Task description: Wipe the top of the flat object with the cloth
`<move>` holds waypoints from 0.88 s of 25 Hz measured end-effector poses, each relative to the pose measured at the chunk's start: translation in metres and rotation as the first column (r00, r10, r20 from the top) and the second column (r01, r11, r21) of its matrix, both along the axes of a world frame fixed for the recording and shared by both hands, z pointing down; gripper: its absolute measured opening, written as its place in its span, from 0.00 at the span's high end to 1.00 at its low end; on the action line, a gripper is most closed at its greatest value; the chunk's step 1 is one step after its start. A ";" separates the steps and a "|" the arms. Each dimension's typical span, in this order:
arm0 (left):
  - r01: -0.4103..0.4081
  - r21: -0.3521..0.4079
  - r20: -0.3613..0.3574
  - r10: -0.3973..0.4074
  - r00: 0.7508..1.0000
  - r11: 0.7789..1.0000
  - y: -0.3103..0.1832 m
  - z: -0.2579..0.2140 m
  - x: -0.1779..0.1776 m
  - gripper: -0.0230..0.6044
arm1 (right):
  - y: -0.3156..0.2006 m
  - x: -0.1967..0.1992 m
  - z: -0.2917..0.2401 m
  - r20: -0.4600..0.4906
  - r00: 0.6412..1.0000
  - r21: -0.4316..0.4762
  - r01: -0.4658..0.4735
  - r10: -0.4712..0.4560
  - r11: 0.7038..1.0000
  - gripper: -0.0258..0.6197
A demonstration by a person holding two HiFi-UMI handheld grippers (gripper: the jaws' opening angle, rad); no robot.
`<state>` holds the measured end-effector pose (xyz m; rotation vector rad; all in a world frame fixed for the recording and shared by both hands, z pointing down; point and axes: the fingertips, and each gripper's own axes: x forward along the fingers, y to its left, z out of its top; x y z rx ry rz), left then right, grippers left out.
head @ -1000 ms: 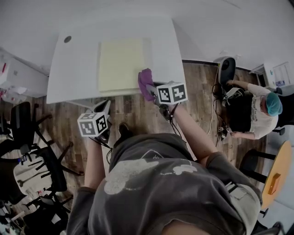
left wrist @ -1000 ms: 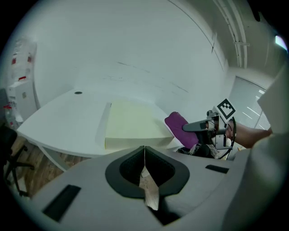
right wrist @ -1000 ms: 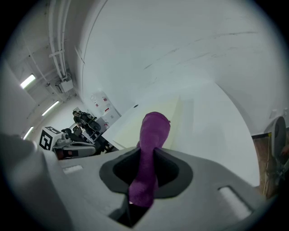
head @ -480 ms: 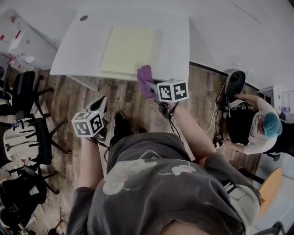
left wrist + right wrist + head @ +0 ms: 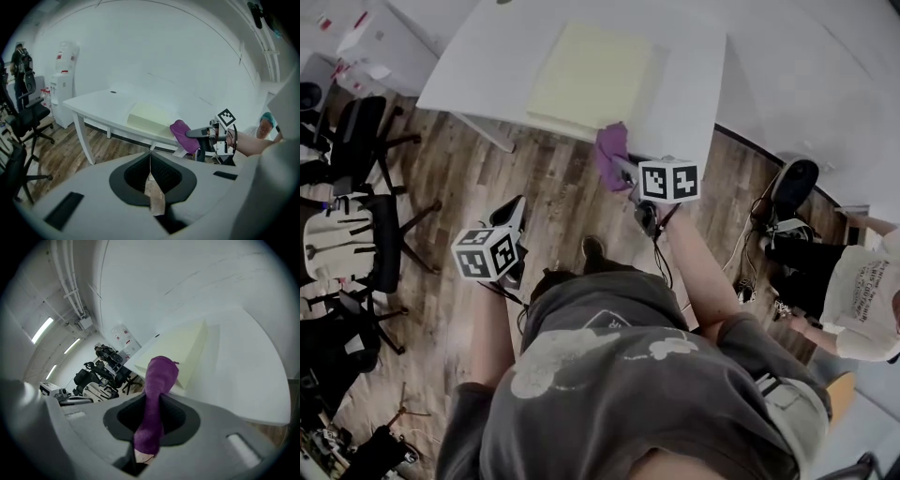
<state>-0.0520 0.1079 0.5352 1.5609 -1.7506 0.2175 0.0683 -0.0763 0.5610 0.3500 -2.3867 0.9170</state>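
Note:
A pale yellow flat pad point(image 5: 591, 80) lies on the white table point(image 5: 478, 66). My right gripper point(image 5: 623, 169) is shut on a purple cloth point(image 5: 611, 155), held in the air just off the table's near edge, by the pad's near right corner. In the right gripper view the cloth point(image 5: 157, 394) stands up between the jaws of the right gripper point(image 5: 154, 404), in front of the pad point(image 5: 183, 350). My left gripper point(image 5: 514, 214) hangs lower over the floor, left of the table's corner, shut with nothing in it. The left gripper view shows its closed tips point(image 5: 150, 154), the cloth point(image 5: 183, 136) and the pad point(image 5: 147, 117).
Black office chairs point(image 5: 356, 187) crowd the wooden floor at the left. A person in a white shirt point(image 5: 862, 281) crouches at the right beside a black device point(image 5: 794, 187) with cables. A water dispenser point(image 5: 61, 84) stands by the wall beyond the table's far end.
The cloth has come off the pad's near corner and now sits past the table's front edge. Both grippers have drawn back from the table, and the head view has swung.

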 end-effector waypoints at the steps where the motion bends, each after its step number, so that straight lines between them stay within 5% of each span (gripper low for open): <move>1: 0.010 -0.004 -0.002 -0.010 1.000 1.000 0.002 0.003 -0.002 0.96 | 0.000 -0.001 0.002 0.000 1.000 -0.002 -0.001 0.001 1.000 0.84; 22: 0.045 0.058 -0.016 -0.044 0.999 0.997 0.100 -0.006 0.002 0.96 | 0.107 -0.001 -0.010 -0.036 0.998 0.039 0.051 -0.050 0.998 0.84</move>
